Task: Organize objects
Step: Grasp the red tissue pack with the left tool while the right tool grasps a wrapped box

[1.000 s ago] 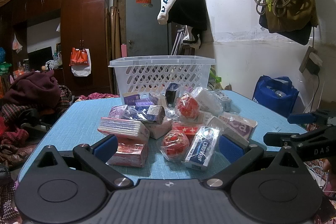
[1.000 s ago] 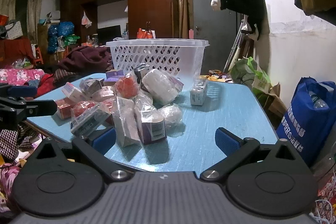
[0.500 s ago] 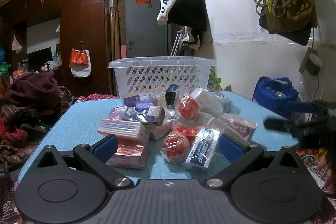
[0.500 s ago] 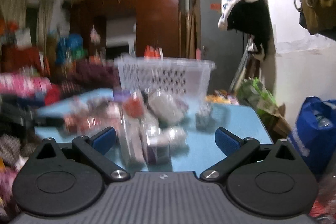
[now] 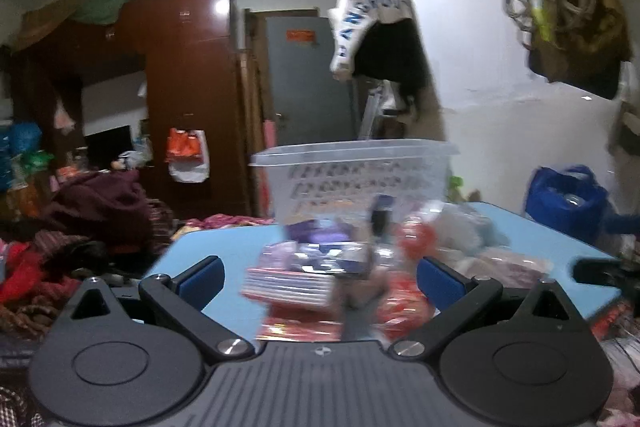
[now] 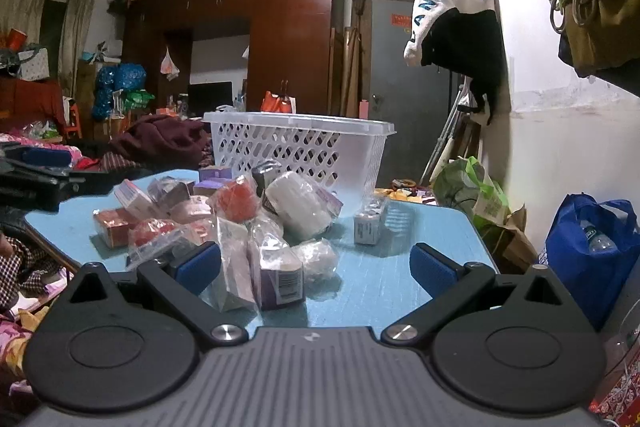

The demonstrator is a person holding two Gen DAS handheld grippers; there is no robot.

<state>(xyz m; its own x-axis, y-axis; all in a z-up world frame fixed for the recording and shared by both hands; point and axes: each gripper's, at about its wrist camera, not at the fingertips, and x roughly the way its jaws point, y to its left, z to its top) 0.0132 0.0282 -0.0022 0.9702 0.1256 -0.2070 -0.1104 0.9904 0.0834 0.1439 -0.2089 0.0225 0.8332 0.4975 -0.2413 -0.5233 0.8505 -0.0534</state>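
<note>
A heap of small packaged goods (image 6: 240,223) lies on a light blue table (image 6: 420,247): red boxes, wrapped white rolls, a purple box. A white slotted basket (image 6: 304,151) stands behind the heap. A small box (image 6: 367,225) stands apart at the heap's right. My right gripper (image 6: 316,269) is open and empty, low at the near table edge. My left gripper (image 5: 320,277) is open and empty in front of the blurred heap (image 5: 320,279), with the basket (image 5: 356,179) behind. The left gripper (image 6: 32,179) also shows at the far left of the right wrist view.
A white wall runs along the right with a hanging jacket (image 6: 460,27). A blue bag (image 6: 592,251) and a green bag (image 6: 472,195) sit on the floor right of the table. Clothes (image 5: 96,211) are piled left of it, before a brown wardrobe (image 6: 288,39).
Both grippers have risen and tilted, so the heap sits lower in each view. The right view has steadied after a blur; the left view is now blurred. Both stay open and empty.
</note>
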